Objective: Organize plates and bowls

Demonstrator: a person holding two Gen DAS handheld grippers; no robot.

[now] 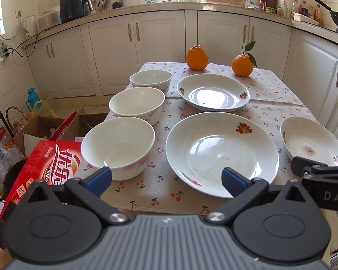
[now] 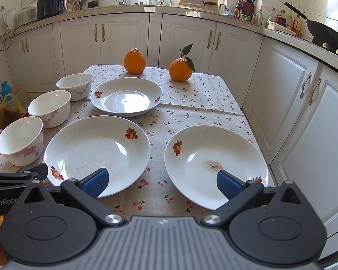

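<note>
Three white bowls with pink flowers stand in a row along the table's left side: near (image 1: 118, 146) (image 2: 20, 140), middle (image 1: 137, 104) (image 2: 49, 108), far (image 1: 151, 81) (image 2: 74, 86). Three white plates with fruit prints lie to their right: far (image 1: 214, 92) (image 2: 126, 96), near centre (image 1: 222, 153) (image 2: 97, 153), near right with a brown stain (image 1: 311, 141) (image 2: 216, 164). My left gripper (image 1: 166, 178) is open and empty at the table's front edge, between the near bowl and centre plate. My right gripper (image 2: 162, 182) is open and empty, between the two near plates.
Two oranges (image 1: 197, 57) (image 1: 242, 65) sit at the table's far edge on the cherry-print cloth (image 2: 191, 94). A red carton (image 1: 40, 173) and open cardboard boxes (image 1: 40, 130) stand left of the table. White cabinets (image 2: 286, 90) run behind and along the right.
</note>
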